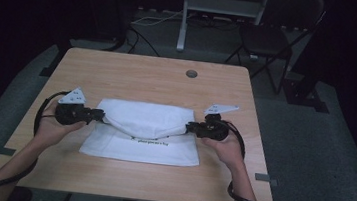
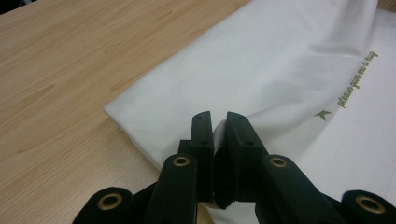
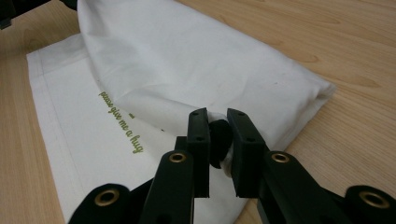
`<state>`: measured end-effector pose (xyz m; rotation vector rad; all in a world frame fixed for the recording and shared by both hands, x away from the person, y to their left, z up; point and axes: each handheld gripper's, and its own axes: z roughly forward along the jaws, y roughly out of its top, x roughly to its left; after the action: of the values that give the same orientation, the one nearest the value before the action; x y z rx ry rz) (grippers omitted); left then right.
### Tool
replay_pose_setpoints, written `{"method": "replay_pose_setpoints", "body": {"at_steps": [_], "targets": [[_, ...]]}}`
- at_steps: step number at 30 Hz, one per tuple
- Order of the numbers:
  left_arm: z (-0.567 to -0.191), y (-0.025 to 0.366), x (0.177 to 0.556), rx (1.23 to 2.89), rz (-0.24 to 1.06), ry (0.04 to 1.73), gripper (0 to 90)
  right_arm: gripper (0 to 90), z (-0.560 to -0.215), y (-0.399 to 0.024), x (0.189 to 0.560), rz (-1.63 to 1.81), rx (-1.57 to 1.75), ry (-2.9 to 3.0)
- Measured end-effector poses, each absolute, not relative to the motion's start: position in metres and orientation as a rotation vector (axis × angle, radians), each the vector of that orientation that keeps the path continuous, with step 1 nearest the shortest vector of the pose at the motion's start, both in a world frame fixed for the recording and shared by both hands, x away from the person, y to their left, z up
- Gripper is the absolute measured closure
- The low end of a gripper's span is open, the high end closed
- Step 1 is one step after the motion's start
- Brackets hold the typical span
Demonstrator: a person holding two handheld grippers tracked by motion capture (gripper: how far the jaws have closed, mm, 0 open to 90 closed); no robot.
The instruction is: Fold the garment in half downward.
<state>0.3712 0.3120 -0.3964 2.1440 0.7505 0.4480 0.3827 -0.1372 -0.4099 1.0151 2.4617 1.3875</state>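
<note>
White cloth bag lying flat mid-table, green lettering near front edge. Left gripper pinching folded-over flap at left side, jaws narrow on fabric. Right gripper doing likewise at right side. Flap being held raised, sagging between both.

Dim recording lab: lone wooden table, folding chair, floor cables.

Count from my side: 1 desk, 1 white cloth bag on it, 1 round hole in the desk beyond the bag, 2 grippers of mine, left & right, 1 folding chair behind the desk.
</note>
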Motion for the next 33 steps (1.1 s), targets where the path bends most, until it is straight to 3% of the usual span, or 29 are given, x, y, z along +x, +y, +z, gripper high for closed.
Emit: {"method": "replay_pose_setpoints", "body": {"at_steps": [33], "targets": [[-0.399, 0.313, 0.357, 2.160, 0.471, 0.717, 81.7, 79.9, -0.412, -0.139, 0.372, 1.377, 0.996, 2.470]]}}
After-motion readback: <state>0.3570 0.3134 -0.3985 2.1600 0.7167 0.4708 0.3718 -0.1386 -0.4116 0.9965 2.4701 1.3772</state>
